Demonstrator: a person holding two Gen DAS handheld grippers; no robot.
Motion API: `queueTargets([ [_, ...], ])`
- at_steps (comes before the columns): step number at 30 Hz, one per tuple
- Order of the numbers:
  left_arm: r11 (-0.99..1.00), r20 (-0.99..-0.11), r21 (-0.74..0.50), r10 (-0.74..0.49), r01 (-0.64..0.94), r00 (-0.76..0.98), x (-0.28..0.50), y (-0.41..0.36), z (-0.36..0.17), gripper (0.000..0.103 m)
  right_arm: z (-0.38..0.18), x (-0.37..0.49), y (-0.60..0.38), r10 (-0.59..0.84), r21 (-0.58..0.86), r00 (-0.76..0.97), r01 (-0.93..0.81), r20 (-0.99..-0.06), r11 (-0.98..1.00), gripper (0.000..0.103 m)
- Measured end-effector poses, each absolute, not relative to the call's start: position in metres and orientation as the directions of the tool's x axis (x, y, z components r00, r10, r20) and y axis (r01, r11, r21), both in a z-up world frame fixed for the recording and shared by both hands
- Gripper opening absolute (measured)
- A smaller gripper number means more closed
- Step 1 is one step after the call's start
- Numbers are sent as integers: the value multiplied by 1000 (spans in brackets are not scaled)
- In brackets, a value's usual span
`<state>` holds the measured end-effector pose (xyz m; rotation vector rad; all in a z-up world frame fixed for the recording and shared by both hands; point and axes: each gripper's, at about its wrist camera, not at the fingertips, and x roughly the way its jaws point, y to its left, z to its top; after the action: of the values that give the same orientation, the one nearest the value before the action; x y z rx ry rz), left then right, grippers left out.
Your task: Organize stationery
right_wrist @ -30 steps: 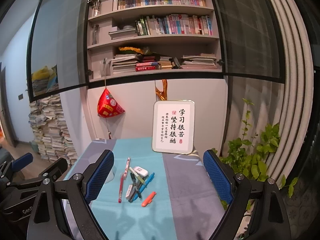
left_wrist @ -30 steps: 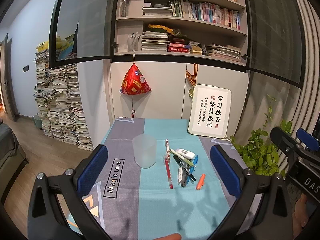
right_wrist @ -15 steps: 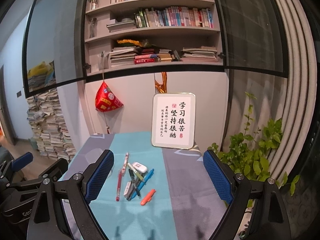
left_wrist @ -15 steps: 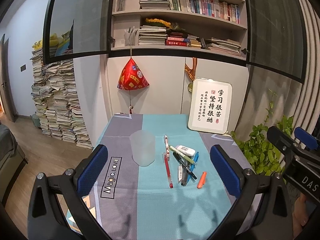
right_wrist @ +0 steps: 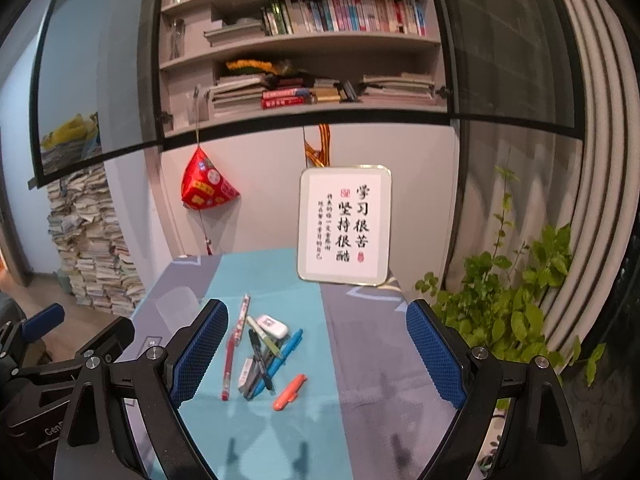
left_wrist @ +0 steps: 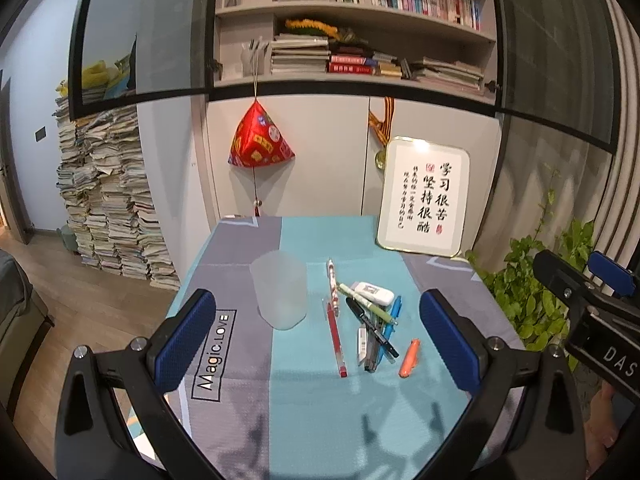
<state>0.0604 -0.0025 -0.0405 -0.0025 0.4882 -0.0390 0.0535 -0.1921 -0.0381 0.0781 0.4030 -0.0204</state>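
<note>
A frosted plastic cup [left_wrist: 280, 294] stands upright on the tablecloth, left of a loose pile of stationery. The pile holds a red pen [left_wrist: 335, 334], a patterned pen [left_wrist: 331, 286], a green marker [left_wrist: 366, 308], a black pen [left_wrist: 371, 328], a blue pen [left_wrist: 390, 326], a white eraser [left_wrist: 375, 293] and an orange highlighter [left_wrist: 409, 357]. The pile also shows in the right wrist view, with the red pen [right_wrist: 228, 364] and orange highlighter [right_wrist: 289, 391]. My left gripper [left_wrist: 320, 346] is open and empty, above the near table. My right gripper [right_wrist: 316, 354] is open and empty, held to the right.
A framed calligraphy board [left_wrist: 424, 204] leans on the wall at the table's back right. A red hanging ornament [left_wrist: 260, 140] hangs behind. A green plant [right_wrist: 508, 304] stands right of the table. Tall paper stacks [left_wrist: 104, 196] stand at left. The right gripper's body [left_wrist: 592, 316] shows at right.
Both grippers have risen and moved slightly forward toward the table; the cup and pens look closer. Nothing on the table has moved.
</note>
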Motion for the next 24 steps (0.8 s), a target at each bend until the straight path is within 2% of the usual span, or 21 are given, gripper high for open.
queueTargets([
  [7,1000,-532,-11,-30,29,846,88,-3,-61,95,-56,80,-195,-7,77,900,45,-437,996,91],
  [9,1000,-548,-4,-29,31,836,94,-2,-69,90,-61,87,-196,-9,75,893,48,-449,996,91],
  [14,999,-628,-5,-38,45,777,119,4,-99,69,-82,113,-200,-9,75,858,55,-513,996,91],
  [15,999,-655,-9,-44,50,755,126,6,-109,66,-87,117,-201,-8,76,851,56,-526,996,90],
  [17,998,-696,-16,-57,64,716,138,7,-124,59,-98,129,-203,-2,81,827,57,-562,995,78],
  [19,996,-729,-27,-78,86,680,147,5,-138,58,-110,142,-203,12,89,800,52,-600,995,73],
  [20,995,-744,-30,-86,96,663,151,4,-144,57,-116,147,-204,21,94,787,47,-617,994,66],
  [22,992,-769,-33,-101,118,631,161,-1,-156,57,-127,159,-202,40,103,760,36,-649,994,59],
  [24,990,-786,-34,-111,137,609,171,-7,-165,57,-138,172,-200,56,111,731,27,-680,993,55],
])
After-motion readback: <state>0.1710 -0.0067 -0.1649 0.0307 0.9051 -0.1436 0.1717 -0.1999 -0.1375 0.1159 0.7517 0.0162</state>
